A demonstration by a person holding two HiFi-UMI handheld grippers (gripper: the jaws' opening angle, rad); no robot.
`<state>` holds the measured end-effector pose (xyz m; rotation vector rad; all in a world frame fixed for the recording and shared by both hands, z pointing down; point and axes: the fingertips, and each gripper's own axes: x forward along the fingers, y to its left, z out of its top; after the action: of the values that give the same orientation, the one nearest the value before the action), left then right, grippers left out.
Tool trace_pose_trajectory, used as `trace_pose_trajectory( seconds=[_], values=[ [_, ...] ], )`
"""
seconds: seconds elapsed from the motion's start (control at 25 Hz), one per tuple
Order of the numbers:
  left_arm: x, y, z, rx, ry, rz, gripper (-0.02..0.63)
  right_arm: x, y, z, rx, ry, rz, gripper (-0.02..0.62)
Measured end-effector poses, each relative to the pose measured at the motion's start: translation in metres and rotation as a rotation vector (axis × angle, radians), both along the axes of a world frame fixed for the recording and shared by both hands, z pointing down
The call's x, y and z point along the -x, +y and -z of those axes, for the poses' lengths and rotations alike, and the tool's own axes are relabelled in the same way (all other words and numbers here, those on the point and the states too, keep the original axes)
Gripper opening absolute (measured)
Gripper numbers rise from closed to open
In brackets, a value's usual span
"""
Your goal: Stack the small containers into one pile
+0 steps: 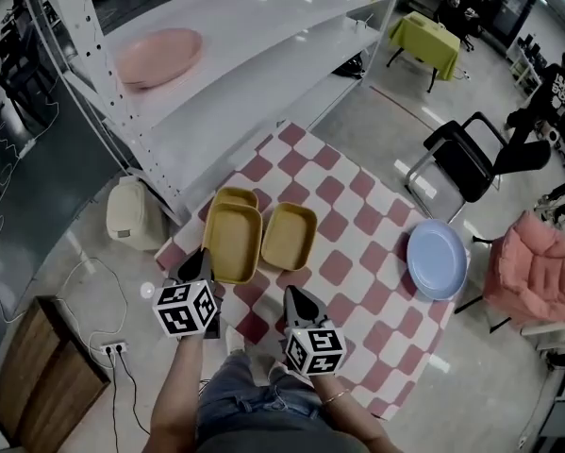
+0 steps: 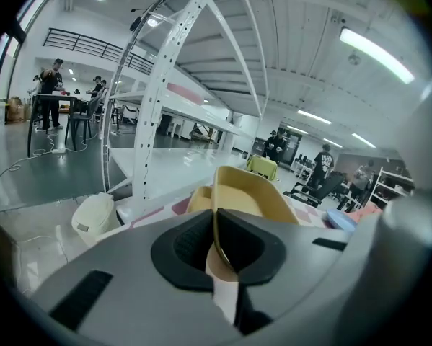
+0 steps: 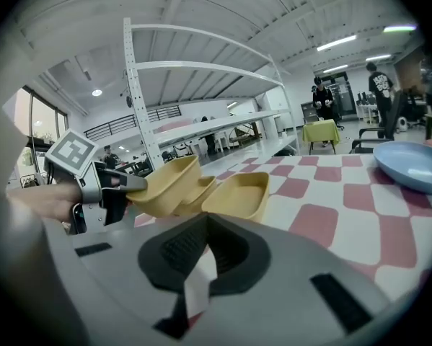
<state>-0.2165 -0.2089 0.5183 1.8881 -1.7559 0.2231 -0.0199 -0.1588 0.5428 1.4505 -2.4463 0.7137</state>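
Head view: my left tool (image 1: pixel 204 258) clamps the near rim of a yellow container (image 1: pixel 233 243) on the checkered counter (image 1: pixel 357 225). A second container (image 1: pixel 235 197) peeks out behind it at 12 o'clock, and a third container (image 1: pixel 290 237) lies just beside it at 3 o'clock. My right tool (image 1: pixel 294 297) hovers near the counter's front edge. A blue plate (image 1: pixel 438 260) sits well apart at 3 o'clock.

Left gripper view: the jaws pinch the yellow container's thin rim.

Right gripper view: the jaws are together, nothing between them. At 10 o'clock the held container tilts above the second one.
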Motion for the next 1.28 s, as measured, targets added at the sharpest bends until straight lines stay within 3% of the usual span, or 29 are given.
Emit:
trace_pose_trajectory(
  seconds=[0.48,0.88,1.28],
  values=[
    [0.037,-0.068,-0.01,0.014,0.023,-0.075,0.028,0.043,-0.035,-0.003,0.008,0.035,-0.097,0.01],
    [0.032,-0.093,-0.036,0.077,0.053,-0.114,0.028,0.046,-0.048,-0.005,0.021,0.068,-0.167,0.011],
    [0.028,-0.093,-0.054,0.121,0.028,-0.142,0.029,0.049,-0.052,-0.009,0.035,0.084,-0.169,0.01]
  ],
)
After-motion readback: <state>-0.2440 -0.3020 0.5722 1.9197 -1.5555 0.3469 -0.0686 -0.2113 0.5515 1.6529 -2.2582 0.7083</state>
